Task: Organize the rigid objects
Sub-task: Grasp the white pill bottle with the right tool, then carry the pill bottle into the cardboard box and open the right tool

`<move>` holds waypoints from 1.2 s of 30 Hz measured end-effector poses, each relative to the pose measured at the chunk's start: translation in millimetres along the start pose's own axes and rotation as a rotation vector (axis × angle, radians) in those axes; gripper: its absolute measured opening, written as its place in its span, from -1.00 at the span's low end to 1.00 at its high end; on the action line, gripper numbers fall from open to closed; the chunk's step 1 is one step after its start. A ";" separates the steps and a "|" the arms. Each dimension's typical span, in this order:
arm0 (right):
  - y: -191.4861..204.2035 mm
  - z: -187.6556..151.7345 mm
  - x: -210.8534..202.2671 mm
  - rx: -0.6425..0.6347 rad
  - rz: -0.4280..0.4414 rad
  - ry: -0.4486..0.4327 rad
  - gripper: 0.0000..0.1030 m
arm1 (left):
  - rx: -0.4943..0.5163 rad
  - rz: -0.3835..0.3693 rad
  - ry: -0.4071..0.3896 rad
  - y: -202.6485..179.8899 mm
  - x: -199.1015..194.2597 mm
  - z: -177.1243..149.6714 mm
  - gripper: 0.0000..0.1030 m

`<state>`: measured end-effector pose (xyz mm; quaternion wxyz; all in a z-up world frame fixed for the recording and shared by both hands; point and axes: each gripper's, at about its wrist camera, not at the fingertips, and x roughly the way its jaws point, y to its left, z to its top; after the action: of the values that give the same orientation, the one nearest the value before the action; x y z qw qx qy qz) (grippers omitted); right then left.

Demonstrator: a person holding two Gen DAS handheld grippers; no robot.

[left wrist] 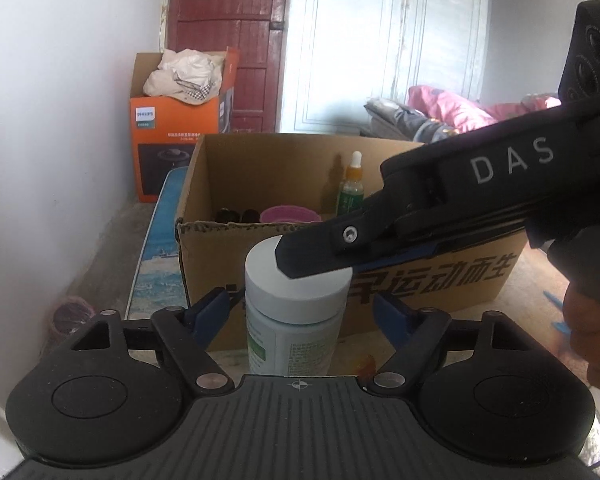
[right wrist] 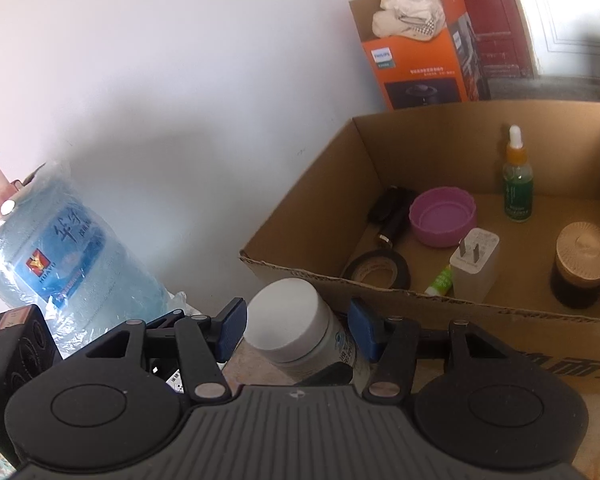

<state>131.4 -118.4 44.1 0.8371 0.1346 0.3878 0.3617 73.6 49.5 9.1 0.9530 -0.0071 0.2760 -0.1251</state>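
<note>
Pill bottle (left wrist: 296,304) stands at the worktop's box edge, both hand-held grippers spread around it, left (left wrist: 300,308) and right (right wrist: 294,324); next, clamp and lift into carton (right wrist: 480,152).

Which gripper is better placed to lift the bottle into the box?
Probably right: its gripper straddles the bottle at cap height, from above. The left gripper brackets it too, but lower, under the right one. The box sits just behind.

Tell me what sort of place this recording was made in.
Most likely a lived-in room of a home, used partly for storage: a red wooden door, pink bedding heaped at the back, a water jug by the wall, and a cardboard box of household odds and ends.
</note>
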 end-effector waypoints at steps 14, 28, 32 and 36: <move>9.4 1.3 -16.4 0.035 0.100 -0.001 -0.09 | 0.015 0.022 -0.025 -3.9 -30.3 6.1 0.06; 50.3 57.4 -82.3 -0.087 0.158 -0.165 -0.08 | 0.053 -0.035 -0.181 -14.0 -79.4 77.8 0.06; 43.8 83.2 -95.1 -0.112 0.116 -0.204 -0.08 | 0.061 -0.089 -0.209 -18.9 -61.1 105.9 0.06; 22.8 104.7 -101.5 -0.105 0.044 -0.230 -0.08 | 0.060 -0.154 -0.195 -28.6 -24.6 128.0 0.06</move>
<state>153.6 -168.6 181.0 0.8738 0.1398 0.2666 0.3818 114.3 20.6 132.8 0.9626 -0.0121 0.1766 -0.2049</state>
